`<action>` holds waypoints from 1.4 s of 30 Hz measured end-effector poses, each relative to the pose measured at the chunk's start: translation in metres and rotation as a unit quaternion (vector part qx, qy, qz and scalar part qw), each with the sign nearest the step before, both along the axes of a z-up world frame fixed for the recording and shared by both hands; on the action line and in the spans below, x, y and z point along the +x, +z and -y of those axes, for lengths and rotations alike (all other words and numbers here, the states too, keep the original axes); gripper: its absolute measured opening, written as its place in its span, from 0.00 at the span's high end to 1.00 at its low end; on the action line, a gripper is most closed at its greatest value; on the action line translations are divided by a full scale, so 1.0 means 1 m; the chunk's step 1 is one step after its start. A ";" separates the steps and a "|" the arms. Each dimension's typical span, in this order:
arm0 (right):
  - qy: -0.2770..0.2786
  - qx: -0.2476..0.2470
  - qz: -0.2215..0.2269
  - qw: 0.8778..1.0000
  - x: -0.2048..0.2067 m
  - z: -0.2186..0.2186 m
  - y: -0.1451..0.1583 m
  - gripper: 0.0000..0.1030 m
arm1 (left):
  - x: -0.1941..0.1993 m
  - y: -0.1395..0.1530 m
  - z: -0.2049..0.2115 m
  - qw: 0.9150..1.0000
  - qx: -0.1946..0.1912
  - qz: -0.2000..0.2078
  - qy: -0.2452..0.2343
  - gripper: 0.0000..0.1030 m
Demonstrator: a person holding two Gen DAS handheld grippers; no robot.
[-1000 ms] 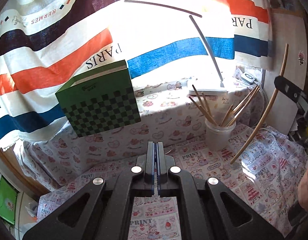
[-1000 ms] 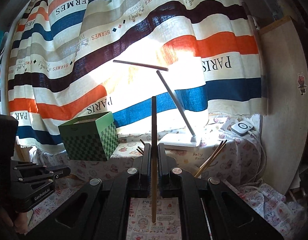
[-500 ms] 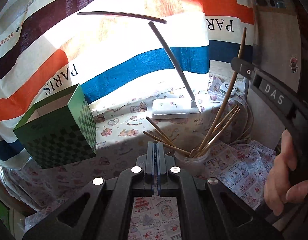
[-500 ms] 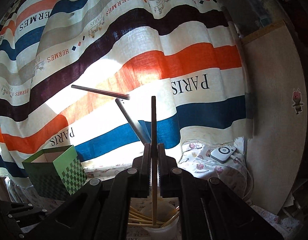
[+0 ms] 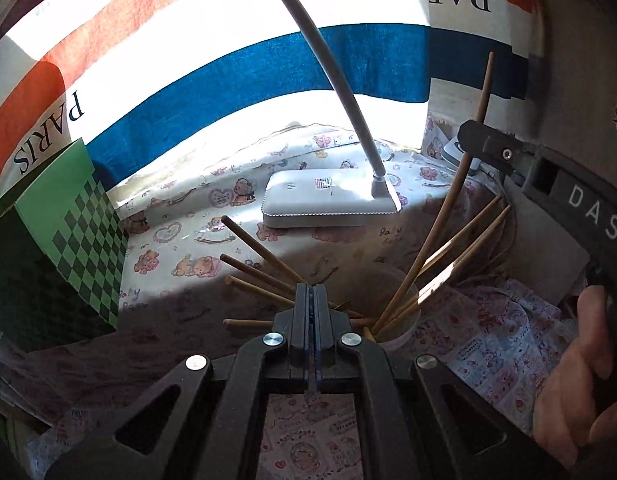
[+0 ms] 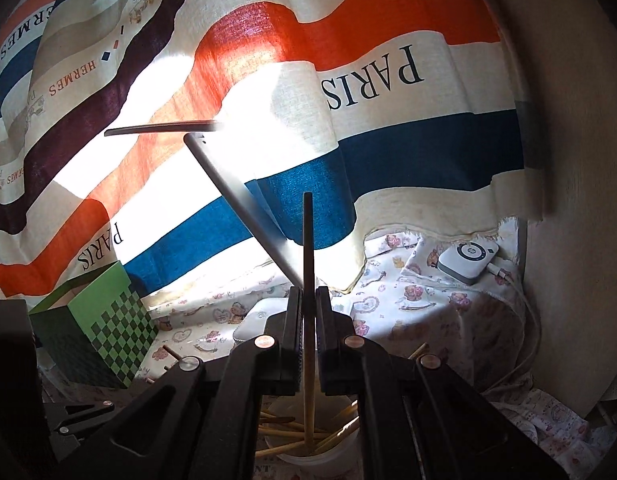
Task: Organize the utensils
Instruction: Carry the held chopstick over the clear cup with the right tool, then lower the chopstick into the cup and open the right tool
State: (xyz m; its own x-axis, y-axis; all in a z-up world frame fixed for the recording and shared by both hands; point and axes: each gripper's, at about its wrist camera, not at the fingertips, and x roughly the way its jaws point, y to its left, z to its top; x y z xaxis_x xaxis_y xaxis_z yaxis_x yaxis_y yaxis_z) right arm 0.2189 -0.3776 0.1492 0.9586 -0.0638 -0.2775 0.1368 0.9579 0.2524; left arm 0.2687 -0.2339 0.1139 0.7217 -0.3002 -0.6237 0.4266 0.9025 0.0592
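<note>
My right gripper (image 6: 308, 292) is shut on a long wooden chopstick (image 6: 307, 240) held nearly upright. Its lower end dips into the clear jar (image 6: 304, 460), among several other chopsticks. In the left wrist view the same chopstick (image 5: 440, 220) slants down into the jar (image 5: 400, 304), with the right gripper (image 5: 474, 140) clamped on it high up and a hand (image 5: 576, 380) behind. The jar's chopsticks (image 5: 260, 248) fan out left and right. My left gripper (image 5: 310, 292) is shut and holds nothing, just in front of the jar's near left side.
A green checkered box (image 5: 56, 240) stands to the left on the printed tablecloth (image 5: 500, 344). A white desk lamp base (image 5: 332, 196) sits behind the jar, its arm (image 6: 244, 208) leaning left. A white charger (image 6: 468, 260) lies back right beside a wall panel. A striped curtain hangs behind.
Both grippers have closed in on the jar. The held chopstick, earlier over the cloth, now has its lower end inside the jar. The green box has slid toward the left edge.
</note>
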 end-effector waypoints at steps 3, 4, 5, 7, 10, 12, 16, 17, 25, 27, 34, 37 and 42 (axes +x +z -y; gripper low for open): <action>0.005 0.014 -0.019 1.000 0.009 0.007 -0.007 0.94 | 0.007 -0.004 -0.001 1.000 -0.019 -0.005 -0.006 0.99; 0.006 0.017 -0.025 1.000 0.012 0.008 -0.010 0.94 | 0.007 -0.005 -0.001 1.000 -0.023 -0.005 -0.008 0.99; 0.010 0.020 -0.030 0.999 0.014 0.010 -0.012 0.94 | 0.007 -0.005 -0.001 1.000 -0.026 -0.003 -0.011 0.99; 0.020 0.024 -0.037 0.999 0.017 0.011 -0.015 0.94 | 0.003 -0.003 -0.002 0.999 -0.030 0.010 -0.017 0.99; 0.025 0.027 -0.043 0.998 0.019 0.011 -0.018 0.94 | -0.004 0.005 -0.007 0.998 -0.043 0.030 -0.023 0.99; 0.025 0.031 -0.047 0.998 0.020 0.011 -0.019 0.94 | -0.008 0.011 -0.012 0.997 -0.050 0.048 -0.020 0.92; 0.033 0.025 -0.049 0.998 0.020 0.009 -0.018 0.94 | -0.016 0.026 -0.031 0.994 -0.074 0.080 -0.002 0.71; 0.038 0.027 -0.051 0.998 0.020 0.009 -0.018 0.94 | -0.019 0.029 -0.035 0.993 -0.077 0.089 0.003 0.66; 0.057 -0.002 -0.048 0.997 0.011 -0.003 -0.007 0.55 | -0.051 0.046 -0.092 0.977 -0.101 0.183 0.044 0.13; 0.065 -0.006 -0.040 0.997 0.005 -0.011 -0.003 0.49 | -0.057 0.048 -0.103 0.974 -0.084 0.205 0.056 0.12; 0.089 -0.018 0.020 0.996 -0.036 -0.043 0.015 0.22 | -0.081 0.051 -0.139 0.967 -0.061 0.237 0.074 0.00; 0.117 -0.038 0.036 0.992 -0.058 -0.062 0.015 0.17 | -0.090 0.049 -0.151 0.967 -0.058 0.236 0.077 0.00; 0.117 -0.056 0.069 0.989 -0.090 -0.077 0.014 0.00 | -0.117 0.039 -0.169 0.964 -0.052 0.247 0.086 0.00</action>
State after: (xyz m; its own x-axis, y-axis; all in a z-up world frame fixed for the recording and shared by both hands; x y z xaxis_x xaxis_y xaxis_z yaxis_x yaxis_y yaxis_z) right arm 0.1290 -0.3006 0.1629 0.9790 0.1418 -0.1465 -0.1208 0.9822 0.1438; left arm 0.1516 -0.0652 0.1524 0.9677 -0.1915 -0.1637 0.2125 0.9695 0.1219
